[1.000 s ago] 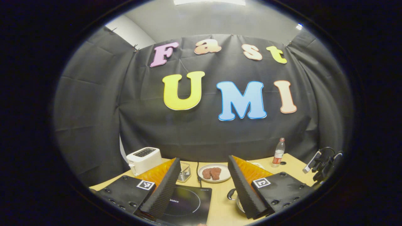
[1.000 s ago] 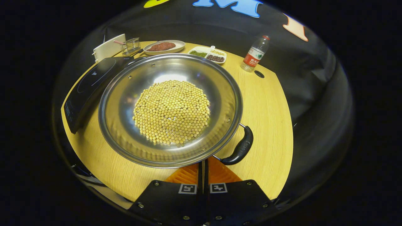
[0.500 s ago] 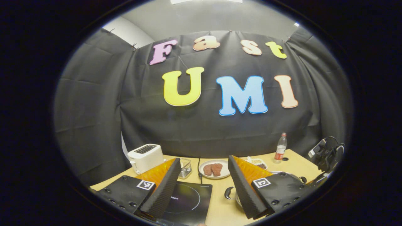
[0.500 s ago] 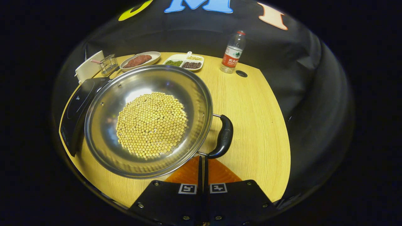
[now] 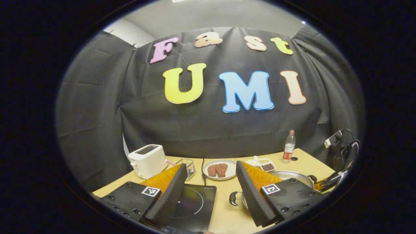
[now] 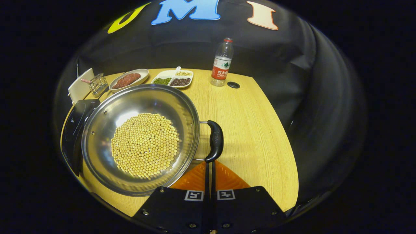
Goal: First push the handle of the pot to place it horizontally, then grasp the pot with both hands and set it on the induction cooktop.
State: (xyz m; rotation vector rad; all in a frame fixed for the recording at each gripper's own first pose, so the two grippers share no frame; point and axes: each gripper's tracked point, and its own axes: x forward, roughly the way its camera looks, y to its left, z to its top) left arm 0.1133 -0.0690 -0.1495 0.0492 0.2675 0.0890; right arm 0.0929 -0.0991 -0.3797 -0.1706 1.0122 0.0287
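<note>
A steel pot point(image 6: 107, 113) holding yellow beans point(image 6: 144, 144) sits on the wooden table point(image 6: 256, 136), just right of the black induction cooktop point(image 6: 73, 128). One black pot handle point(image 6: 216, 140) points toward the table's right side. My right gripper point(image 6: 209, 162) is shut, with its tips touching the near end of that handle. My left gripper point(image 5: 211, 166) hangs open above the cooktop point(image 5: 193, 203). Between its fingers shows the pot's other handle point(image 5: 233, 198), and the pot rim point(image 5: 289, 175) lies behind the right finger.
Along the back stand a white toaster point(image 5: 146, 159), a small wire basket point(image 6: 97, 85), a plate of meat point(image 6: 128, 79), a divided dish of beans point(image 6: 172, 78) and a water bottle point(image 6: 221, 63). A cable hole point(image 6: 233, 85) sits by the bottle.
The pot has turned: the handle by my shut right gripper swung from lower right round to the pot's right side. The left gripper view now shows more of the table and pot.
</note>
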